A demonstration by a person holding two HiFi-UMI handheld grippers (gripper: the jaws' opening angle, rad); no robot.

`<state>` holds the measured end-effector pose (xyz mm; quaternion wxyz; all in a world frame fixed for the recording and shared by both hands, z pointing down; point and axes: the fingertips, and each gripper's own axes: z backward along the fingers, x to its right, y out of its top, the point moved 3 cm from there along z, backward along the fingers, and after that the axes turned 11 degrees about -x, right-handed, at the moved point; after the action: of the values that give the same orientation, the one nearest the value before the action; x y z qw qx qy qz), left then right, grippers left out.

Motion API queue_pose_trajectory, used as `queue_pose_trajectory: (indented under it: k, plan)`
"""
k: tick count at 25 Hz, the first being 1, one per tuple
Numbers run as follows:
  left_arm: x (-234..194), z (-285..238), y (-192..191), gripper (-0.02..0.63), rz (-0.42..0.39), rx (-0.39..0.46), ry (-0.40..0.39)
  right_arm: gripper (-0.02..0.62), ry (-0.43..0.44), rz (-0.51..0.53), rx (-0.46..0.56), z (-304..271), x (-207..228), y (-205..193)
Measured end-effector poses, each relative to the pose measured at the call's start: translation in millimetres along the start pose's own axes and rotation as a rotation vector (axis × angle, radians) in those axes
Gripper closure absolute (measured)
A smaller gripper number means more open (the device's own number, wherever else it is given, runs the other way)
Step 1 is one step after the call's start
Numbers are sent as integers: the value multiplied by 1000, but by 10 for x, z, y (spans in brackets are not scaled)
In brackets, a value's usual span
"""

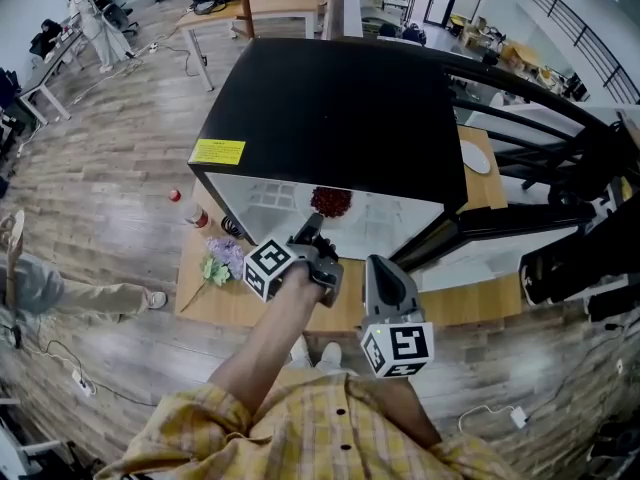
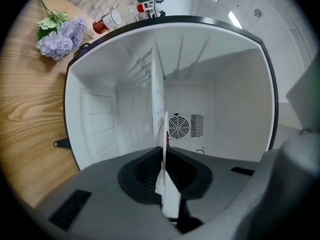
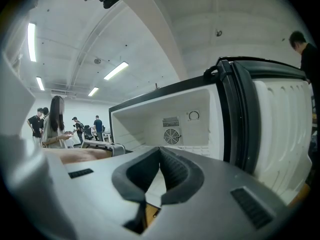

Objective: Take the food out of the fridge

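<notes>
A black mini fridge (image 1: pixel 330 98) stands open on a wooden table (image 1: pixel 232 306). On its white floor is a white plate with dark red food (image 1: pixel 331 201). My left gripper (image 1: pixel 312 228) reaches into the opening, up to that plate. In the left gripper view, which is rolled on its side, the plate's thin white rim (image 2: pixel 164 134) runs edge-on between the pads, and my left gripper (image 2: pixel 164 156) is shut on it. A bit of red food (image 2: pixel 167 138) shows behind the rim. My right gripper (image 1: pixel 380 266) hangs in front of the fridge, and in its own view its jaws (image 3: pixel 160 151) are shut and empty.
The fridge door (image 3: pixel 280 124) stands open at the right. Purple flowers (image 1: pixel 222 258) and a red-capped bottle (image 1: pixel 197 216) lie on the table left of the fridge. A second plate (image 1: pixel 476 157) sits behind it. Several people (image 3: pixel 52 124) stand in the background.
</notes>
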<state>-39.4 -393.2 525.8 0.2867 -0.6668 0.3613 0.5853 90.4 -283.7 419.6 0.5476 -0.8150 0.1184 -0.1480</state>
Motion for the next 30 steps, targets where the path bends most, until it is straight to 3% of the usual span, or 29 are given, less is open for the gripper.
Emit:
queue_pose_trajectory:
  k: [30]
  plan:
    - [355,855,-365,589,-52,7,-36,588,17,4,18,323,-274,-84]
